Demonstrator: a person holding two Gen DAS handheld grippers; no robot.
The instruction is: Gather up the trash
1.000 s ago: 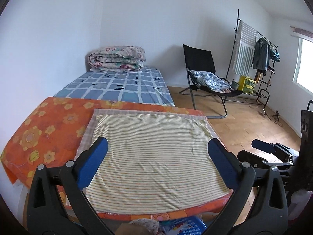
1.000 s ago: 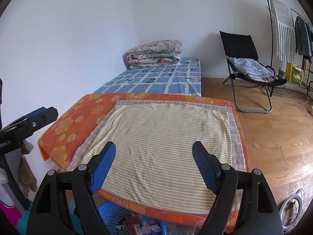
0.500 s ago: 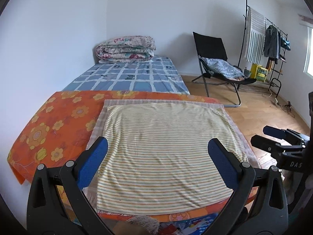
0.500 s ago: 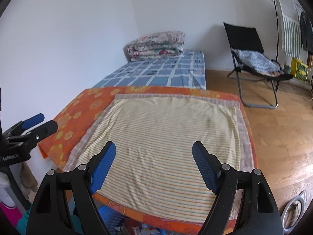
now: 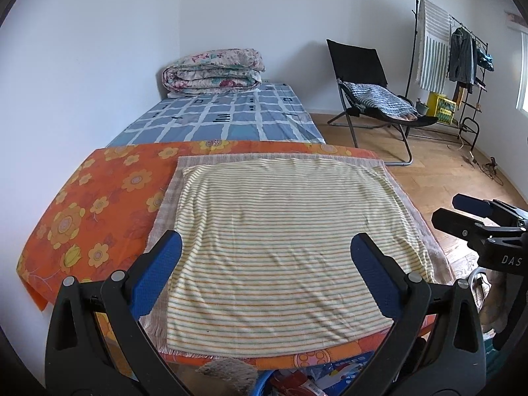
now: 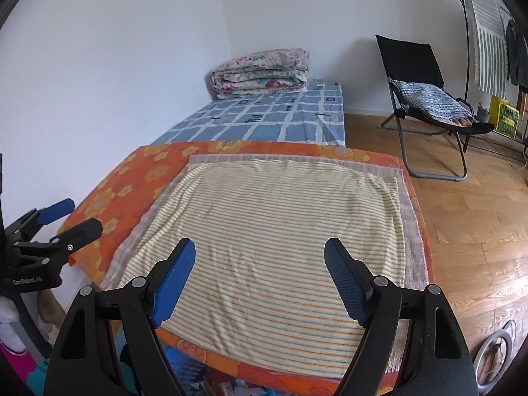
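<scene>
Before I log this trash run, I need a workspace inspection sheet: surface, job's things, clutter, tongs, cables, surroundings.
Surface: table under an orange cloth, with a striped towel spread flat on top.
Job's things: nothing seen on the towel; colourful packaging shows below the table's near edge, unclear if it is trash.
Clutter: folded quilt on the bed.
Tongs: left tongs open, holding nothing; right tongs open, holding nothing.
Cables: a cord on the floor by the rack.
Surroundings: black chair, clothes rack, wood floor.
</scene>
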